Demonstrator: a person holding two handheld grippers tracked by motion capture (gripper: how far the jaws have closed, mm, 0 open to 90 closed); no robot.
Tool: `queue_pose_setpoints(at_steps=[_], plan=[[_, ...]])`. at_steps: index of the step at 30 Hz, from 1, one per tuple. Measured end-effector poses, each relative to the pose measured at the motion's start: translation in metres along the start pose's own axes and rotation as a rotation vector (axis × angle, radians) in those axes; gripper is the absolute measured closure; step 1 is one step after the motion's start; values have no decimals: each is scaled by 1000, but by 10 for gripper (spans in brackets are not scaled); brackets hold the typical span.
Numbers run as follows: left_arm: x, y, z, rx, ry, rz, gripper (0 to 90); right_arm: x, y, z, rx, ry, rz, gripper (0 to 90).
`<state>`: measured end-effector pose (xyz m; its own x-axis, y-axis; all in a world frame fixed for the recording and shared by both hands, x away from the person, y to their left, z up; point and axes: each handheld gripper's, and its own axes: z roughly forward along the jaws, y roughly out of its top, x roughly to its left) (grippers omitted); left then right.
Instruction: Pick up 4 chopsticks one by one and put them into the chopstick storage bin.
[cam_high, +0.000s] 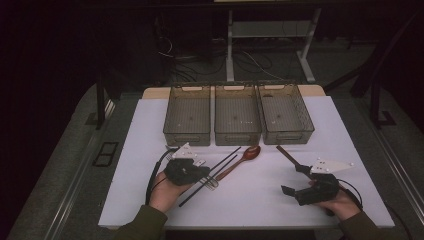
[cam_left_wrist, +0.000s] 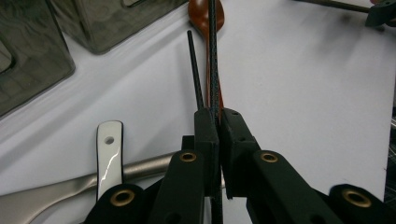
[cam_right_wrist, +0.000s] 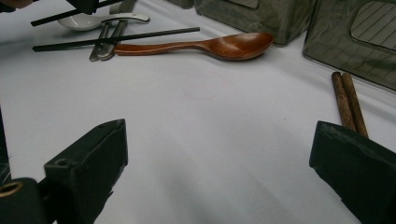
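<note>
Just short of the middle basket (cam_high: 237, 120), the left gripper (cam_left_wrist: 218, 122) is clamped on one black chopstick (cam_left_wrist: 213, 56) whose long axis points toward that basket, while the right gripper (cam_right_wrist: 219, 154), jaws apart, sits farther off.

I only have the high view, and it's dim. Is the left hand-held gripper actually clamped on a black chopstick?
Observer: Yes. The left hand-held gripper has its jaws shut on one black chopstick.
Operator: And the second one?
Observer: The other black chopstick runs beside the jaws, ungripped.
Operator: Is the right one holding anything?
Observer: No. The right hand-held gripper is wide open with bare table between its jaws, and the brown chopsticks lie just ahead.
</note>
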<state>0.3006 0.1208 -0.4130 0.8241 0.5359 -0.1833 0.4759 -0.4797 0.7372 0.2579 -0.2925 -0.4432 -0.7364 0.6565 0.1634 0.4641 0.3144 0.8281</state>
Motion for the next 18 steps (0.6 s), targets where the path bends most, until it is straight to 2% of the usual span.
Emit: queue_pose_setpoints(at_steps=[2, 4, 5, 7, 10, 18], plan=[[0, 1, -1, 1, -3, -2, 848, 0, 0, 0, 0, 3, 7, 39], [0, 3, -1, -1, -10, 7, 848, 0, 0, 0, 0, -10, 13, 94], [1, 3, -1, -3, -14, 9, 848, 0, 0, 0, 0, -10, 13, 94], [1, 4, -2, -5, -19, 7, 848, 0, 0, 0, -10, -33, 11, 128], [1, 5, -3, -9, -22, 11, 848, -1, 0, 0, -8, -46, 19, 127], [6, 13, -10, -25, -19, 13, 848, -1, 0, 0, 12, -42, 20, 128]])
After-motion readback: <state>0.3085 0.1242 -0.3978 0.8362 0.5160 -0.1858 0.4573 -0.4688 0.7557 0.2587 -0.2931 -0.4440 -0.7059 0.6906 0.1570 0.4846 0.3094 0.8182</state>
